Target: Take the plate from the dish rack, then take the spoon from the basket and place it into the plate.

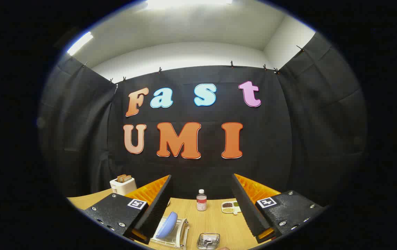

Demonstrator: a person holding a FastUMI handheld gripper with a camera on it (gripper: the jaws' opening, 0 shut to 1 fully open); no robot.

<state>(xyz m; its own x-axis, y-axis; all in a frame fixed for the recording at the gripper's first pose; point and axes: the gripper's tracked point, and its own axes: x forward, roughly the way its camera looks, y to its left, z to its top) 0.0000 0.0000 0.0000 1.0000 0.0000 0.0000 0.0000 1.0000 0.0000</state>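
Plate upright in dish rack between open hand-held gripper fingers

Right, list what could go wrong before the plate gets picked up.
1. The blue plate stands on edge in the dish rack, so a skewed grip from the open hand-held gripper could drag the rack along.
2. The basket sits close beside the rack; lifting the plate might knock it.
3. The bottle stands upright beyond and could tip if swept.

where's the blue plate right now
The blue plate stands on edge in the white dish rack on the wooden table, beside the hand-held gripper's left finger. The metal basket sits just right of the rack; the fingers are open.
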